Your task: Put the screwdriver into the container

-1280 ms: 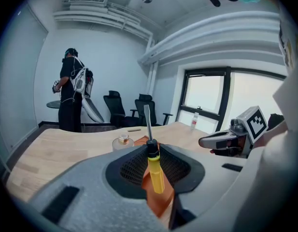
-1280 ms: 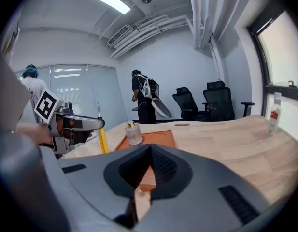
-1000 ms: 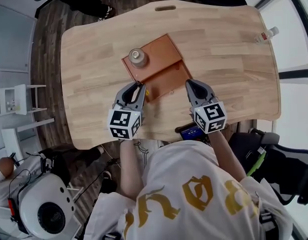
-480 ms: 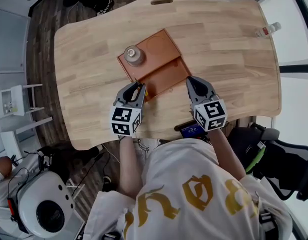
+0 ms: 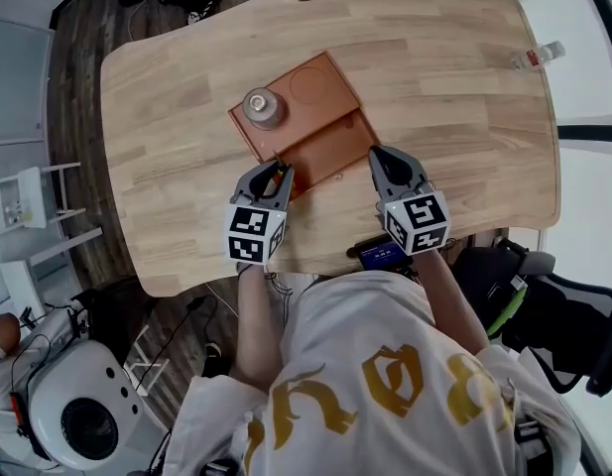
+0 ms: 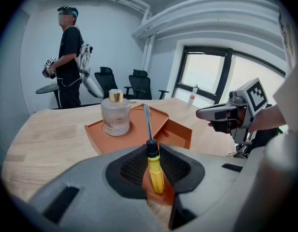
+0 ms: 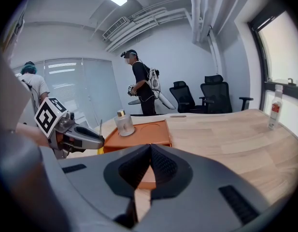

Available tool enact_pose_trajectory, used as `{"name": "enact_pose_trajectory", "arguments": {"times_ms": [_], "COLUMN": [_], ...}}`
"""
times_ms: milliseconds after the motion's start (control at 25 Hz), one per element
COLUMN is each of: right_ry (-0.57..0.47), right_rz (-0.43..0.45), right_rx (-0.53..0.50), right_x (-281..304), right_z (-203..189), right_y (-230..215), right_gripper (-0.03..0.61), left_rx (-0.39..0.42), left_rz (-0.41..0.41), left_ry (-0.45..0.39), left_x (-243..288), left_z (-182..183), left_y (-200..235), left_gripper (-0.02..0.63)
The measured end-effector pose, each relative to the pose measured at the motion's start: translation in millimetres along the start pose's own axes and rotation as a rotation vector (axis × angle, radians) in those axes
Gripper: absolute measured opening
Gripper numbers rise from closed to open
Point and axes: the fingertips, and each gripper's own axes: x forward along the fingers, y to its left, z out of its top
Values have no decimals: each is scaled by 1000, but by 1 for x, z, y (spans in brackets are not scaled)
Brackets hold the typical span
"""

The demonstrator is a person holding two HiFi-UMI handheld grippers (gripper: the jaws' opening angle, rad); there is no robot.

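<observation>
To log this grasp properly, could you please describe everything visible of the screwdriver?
The screwdriver has a yellow plastic-looking handle, a black collar and a slim metal shaft with a flat tip. The left tongs are shut on its handle, with the shaft pointing away from them, over the near corner of the orange container.

— What is sitting on the table [image 5: 454,87]?
— A container [image 5: 330,149] is carrying a bottle [image 5: 264,107]. The left gripper [image 5: 279,168] is holding a screwdriver [image 5: 277,157] at its near corner; the right gripper [image 5: 383,154] is hanging just beside it.
</observation>
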Motion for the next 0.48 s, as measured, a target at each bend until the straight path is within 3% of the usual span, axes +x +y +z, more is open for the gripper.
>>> {"name": "enact_pose_trajectory", "arguments": {"times_ms": [480], "right_ry": [17], "right_rz": [-16], "right_rx": [14], "right_x": [1], "right_z": [-4], "right_y": [-6], "right_gripper": [9], "left_rx": [50], "left_rz": [-36], "left_ry": [83], "left_x": [13], "left_z": [-18], "left_y": [-4], "left_gripper": [75]}}
